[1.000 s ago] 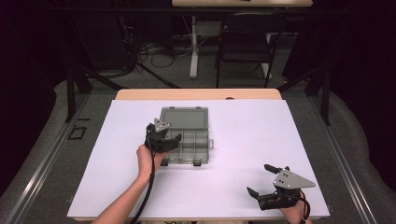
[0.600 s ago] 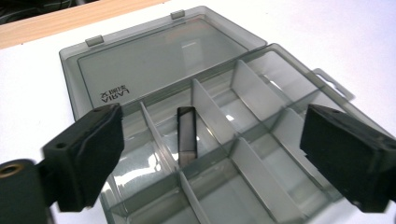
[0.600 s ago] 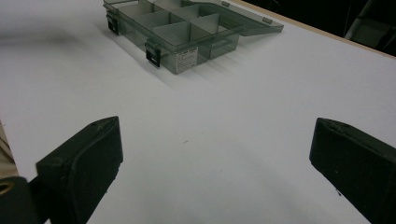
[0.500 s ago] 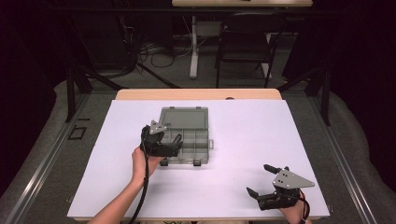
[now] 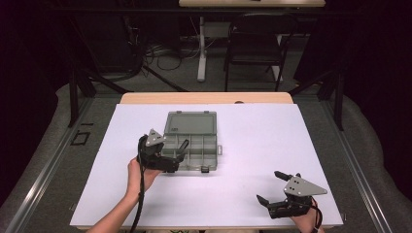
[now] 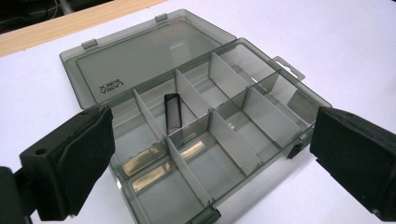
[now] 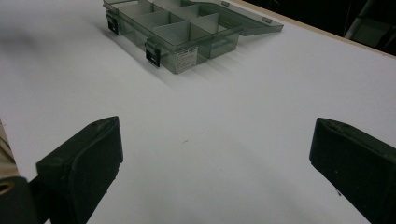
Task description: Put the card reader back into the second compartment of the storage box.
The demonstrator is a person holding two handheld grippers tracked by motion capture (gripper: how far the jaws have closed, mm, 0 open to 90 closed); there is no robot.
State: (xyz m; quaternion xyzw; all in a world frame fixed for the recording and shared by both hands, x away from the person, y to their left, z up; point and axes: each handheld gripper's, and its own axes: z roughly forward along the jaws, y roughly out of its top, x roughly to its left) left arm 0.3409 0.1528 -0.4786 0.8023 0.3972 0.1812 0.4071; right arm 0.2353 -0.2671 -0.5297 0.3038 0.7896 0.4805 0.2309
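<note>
Compared with a second earlier, the left hand-held gripper [image 5: 176, 156] sits slightly nearer the person, at the front left corner of the box [image 5: 192, 143], and its jaws have just been opening; they now stand wide apart with nothing between them, released. The right hand-held gripper [image 5: 277, 186] keeps its place well to the front right of the box, jaws likewise spread and empty above the white sheet [image 5: 252, 136] that covers the desk [image 5: 204, 97].

The box is a smoky clear plastic organizer lying near the middle of the sheet, its lid [image 6: 144, 56] folded fully back and flat behind it. Dividers split the tray into two rows of compartments. One small dark rectangular piece [image 6: 173, 111] lies in a back-row compartment, second from the left in the left gripper view; the other visible compartments hold nothing.

In the left gripper view the jaws cover the box's left front corner and right end, and the bottom edge cuts off its front wall. In the right gripper view the frame crops the box's far left end, and the print on its small label [image 7: 186, 57] is too fine to read.
</note>
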